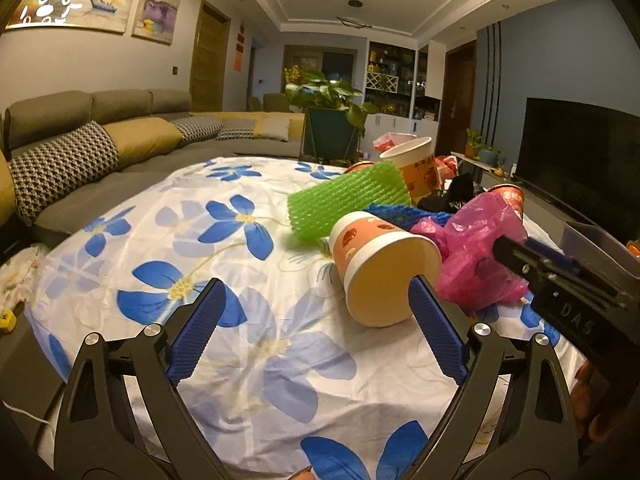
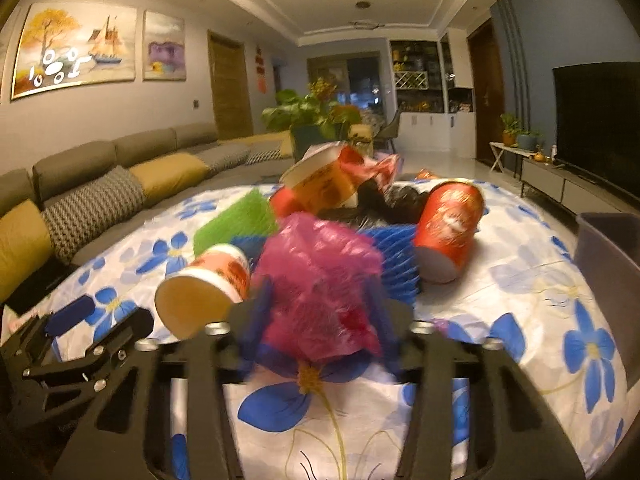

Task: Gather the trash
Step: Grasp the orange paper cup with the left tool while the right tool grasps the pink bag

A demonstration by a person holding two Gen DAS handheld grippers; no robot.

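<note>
Left half of the floral tablecloth (image 1: 208, 240) is wide open, easy pass. Right side's jammed: tipped paper cup (image 1: 380, 272), pink plastic bag (image 1: 480, 256), green foam net (image 1: 348, 204) crowd together.

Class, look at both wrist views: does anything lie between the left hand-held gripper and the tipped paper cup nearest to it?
Nothing visible does. The left hand-held gripper stands open, one blue pad already at the paper cup, whose open mouth faces it; only bare flowered tablecloth lies between. The pink plastic bag sits beside the cup, in the right hand-held gripper.
</note>
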